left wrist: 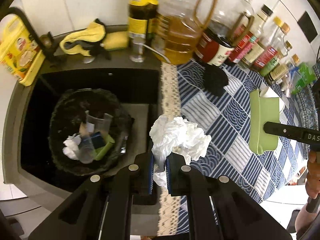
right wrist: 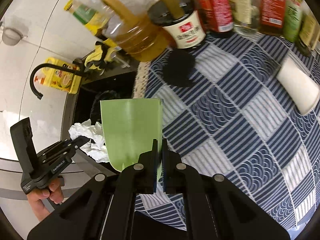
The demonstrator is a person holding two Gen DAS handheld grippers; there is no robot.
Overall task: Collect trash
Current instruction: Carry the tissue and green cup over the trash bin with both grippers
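Both grippers carry trash toward the bin in the sink.

Left wrist view: the left gripper (left wrist: 159, 168) is clamped on a crumpled white tissue wad (left wrist: 180, 138), held over the counter's lace-trimmed edge where the blue patterned tablecloth (left wrist: 230, 120) ends; the black-lined round trash bin (left wrist: 60, 124), already holding scraps, sits in the dark sink just beyond. Right wrist view: the right gripper (right wrist: 159, 160) is pinched shut on a flattened pale green paper cup (right wrist: 131, 128), held above the same edge; a white paper cup (right wrist: 298, 86) lies toward the counter's far right side. The step looks like transport; next, each piece must hang over the bin before the jaws part.
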